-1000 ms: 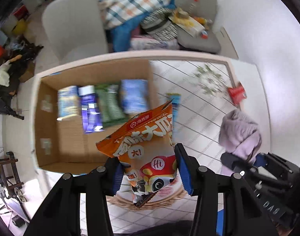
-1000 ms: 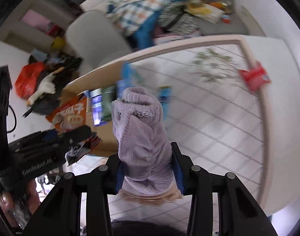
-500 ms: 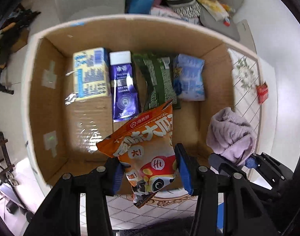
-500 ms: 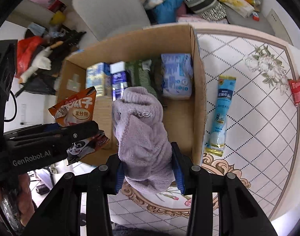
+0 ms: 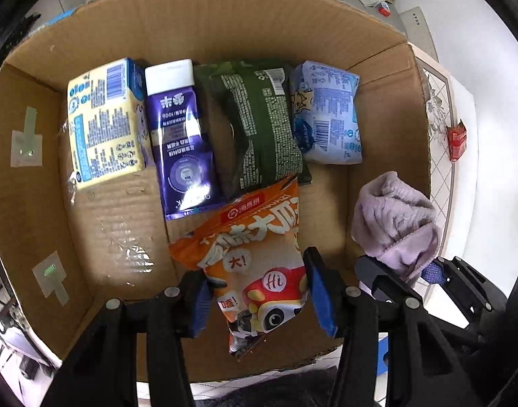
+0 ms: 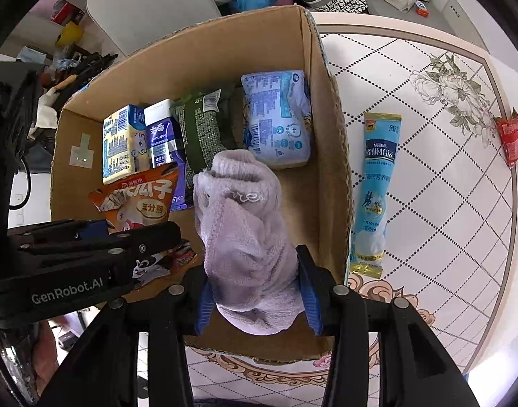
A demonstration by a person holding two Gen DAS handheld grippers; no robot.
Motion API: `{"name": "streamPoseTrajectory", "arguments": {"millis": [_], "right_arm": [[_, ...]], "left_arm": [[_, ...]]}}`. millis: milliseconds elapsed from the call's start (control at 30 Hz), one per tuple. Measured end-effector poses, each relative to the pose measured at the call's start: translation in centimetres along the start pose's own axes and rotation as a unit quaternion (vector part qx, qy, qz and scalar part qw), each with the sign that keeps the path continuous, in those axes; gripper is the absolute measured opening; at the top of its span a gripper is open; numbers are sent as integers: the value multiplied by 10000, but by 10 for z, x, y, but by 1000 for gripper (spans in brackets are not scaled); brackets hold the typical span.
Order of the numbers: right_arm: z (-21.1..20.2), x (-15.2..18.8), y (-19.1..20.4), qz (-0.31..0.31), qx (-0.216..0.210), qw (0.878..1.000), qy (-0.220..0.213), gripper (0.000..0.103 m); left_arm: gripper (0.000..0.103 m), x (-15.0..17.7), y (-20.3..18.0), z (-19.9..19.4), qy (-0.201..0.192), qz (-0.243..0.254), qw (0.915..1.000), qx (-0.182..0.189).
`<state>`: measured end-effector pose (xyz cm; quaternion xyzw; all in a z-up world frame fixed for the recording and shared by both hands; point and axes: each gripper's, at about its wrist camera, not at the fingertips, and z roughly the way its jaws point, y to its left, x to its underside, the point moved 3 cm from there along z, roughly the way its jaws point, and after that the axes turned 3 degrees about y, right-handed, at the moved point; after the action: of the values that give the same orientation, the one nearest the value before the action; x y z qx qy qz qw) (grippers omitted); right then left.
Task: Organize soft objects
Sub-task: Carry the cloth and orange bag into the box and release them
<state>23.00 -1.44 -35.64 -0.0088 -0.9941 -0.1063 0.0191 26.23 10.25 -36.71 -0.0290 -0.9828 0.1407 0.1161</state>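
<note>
My left gripper (image 5: 257, 296) has its blue fingers (image 5: 318, 295) pressed in on the lower part of an orange snack bag (image 5: 259, 251), which sticks up between them above the near half of the cardboard box (image 5: 204, 23). My right gripper (image 6: 254, 300) is clamped the same way on a lilac fleece cloth (image 6: 245, 234), bunched and standing up out of the fingers, above the box's near right corner. In the left wrist view the cloth (image 5: 394, 220) shows just inside the box's right wall, beside the snack bag but apart from it.

On the box floor, along the far wall, four packs lie side by side: a yellow-and-blue carton (image 5: 104, 122) nearest the left wall, then a purple pouch (image 5: 182, 139), a dark green bag (image 5: 259, 129), and a pale blue pack (image 5: 327, 115) nearest the right wall. The top of the snack bag overlaps the near end of the green bag in the left wrist view; I cannot tell if they touch.

Outside the box, on the patterned desk (image 6: 445, 220), a long light blue sachet (image 6: 374, 190) lies just beside the right wall, parallel to it. A small red packet (image 6: 510, 139) sits well away from the box, at the desk's far right rim.
</note>
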Motion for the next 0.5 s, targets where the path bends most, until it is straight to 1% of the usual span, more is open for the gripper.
{"name": "streamPoseTrajectory", "arguments": {"millis": [33,67,100,133,167,233,300,400,467,500], "right_arm": [[-1,0,0,15,36,10000,-16,52],[-1,-1,0,20,53,10000,-33,59],[-2,-1,1,9,32,10000,-41,62],[-5,-2,2,15,-3,10000,-78,67],[-7,-2,2,15,47,9999,-120,68],[-12,-2,5,-38,146,9998,-164,68],[-17,-1,6,-57,223,9996,-172,68],[-26,3,8,-136,387,9989,-208,69],[-32,7,11,-217,497,9981,-276,70],[-35,10,12,-247,540,9978,-295,70]], "left_arm": [[49,0,0,0,-4,-17,10000,-4],[50,0,0,-1,-29,-10,10000,-10],[54,0,0,-2,-56,-6,10000,-27],[56,1,1,-4,-83,-15,9999,-56],[59,1,2,-7,-144,-23,9998,-121],[67,3,4,-14,-266,-3,9996,-138],[82,8,6,-26,-512,-16,9984,-250],[91,18,7,-45,-921,-6,9940,-584],[97,28,8,-59,-1186,46,9894,-834],[98,33,8,-64,-1290,77,9872,-937]]}}
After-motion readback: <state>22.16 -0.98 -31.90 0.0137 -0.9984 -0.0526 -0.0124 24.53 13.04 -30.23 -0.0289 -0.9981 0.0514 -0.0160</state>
